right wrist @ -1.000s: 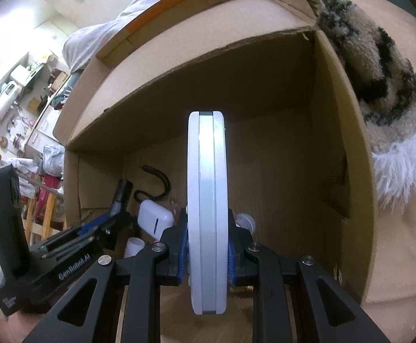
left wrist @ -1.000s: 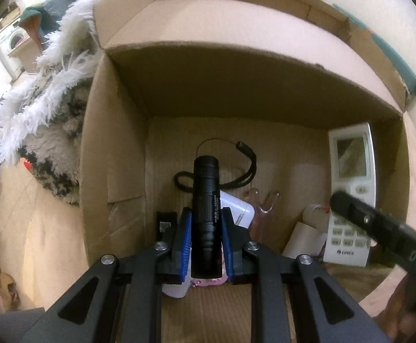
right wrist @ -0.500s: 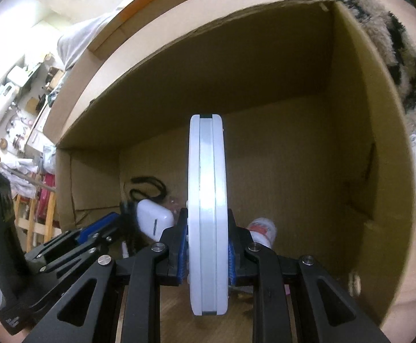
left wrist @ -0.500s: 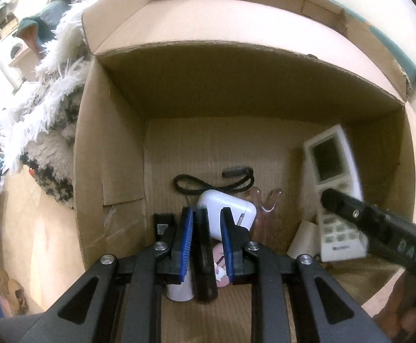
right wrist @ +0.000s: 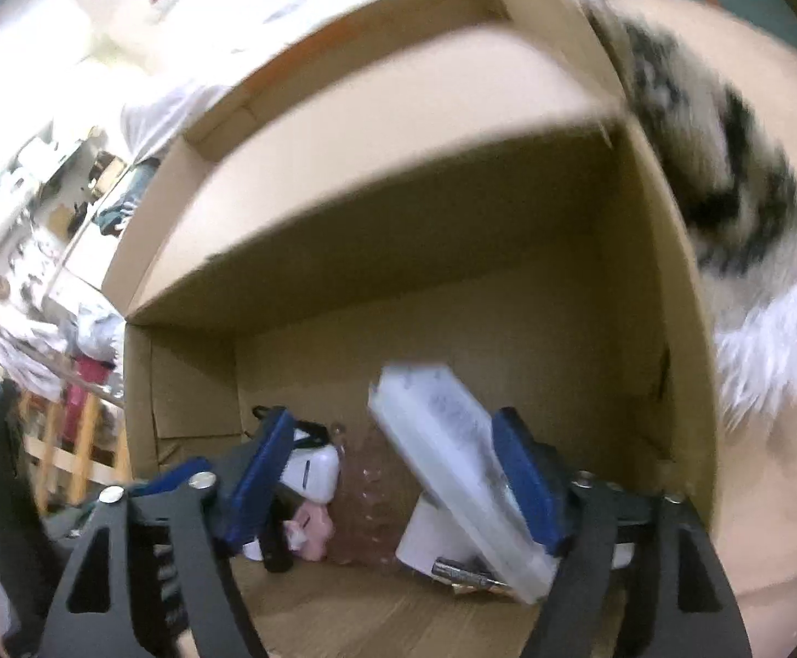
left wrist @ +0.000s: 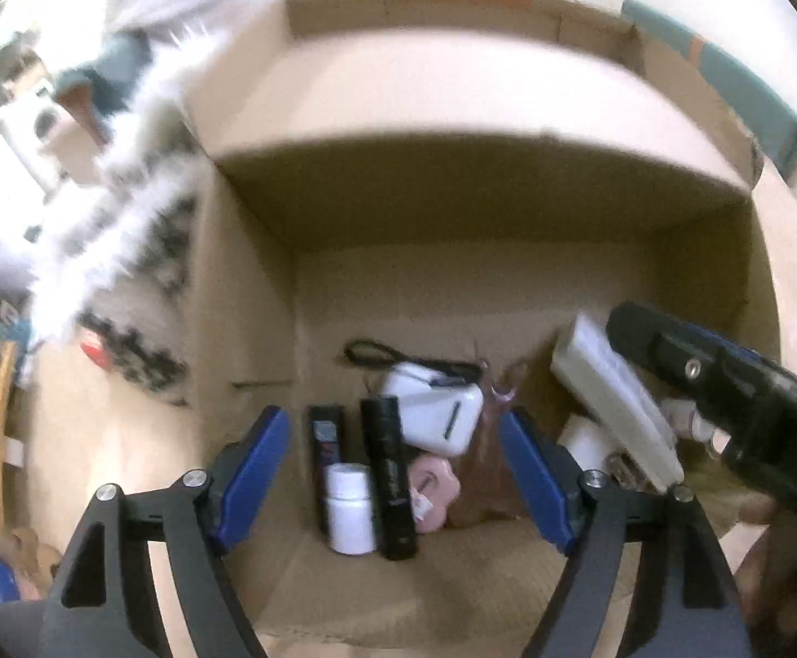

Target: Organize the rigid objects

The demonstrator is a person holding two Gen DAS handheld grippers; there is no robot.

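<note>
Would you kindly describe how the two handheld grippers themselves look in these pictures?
Both the left gripper and right gripper have matte black angular linkage arms with triangular cut-outs, silver pivot screws and ribbed blue pads. The right gripper's black body carries blurred white lettering. No sleeves or cables show.

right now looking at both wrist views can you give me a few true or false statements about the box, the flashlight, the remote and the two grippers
1. The black flashlight lies on the floor of the cardboard box. True.
2. The left gripper is clamped on the flashlight. False: its jaws have just been opening and stand wide apart, clear of it.
3. The white remote stands upright between closed pads. False: it leans tilted in the box, and the right gripper has just been opening.
4. A white bottle lies right beside the flashlight. True.
5. The box holds only the flashlight and the remote. False: a white charger and a pink item lie there too.
</note>
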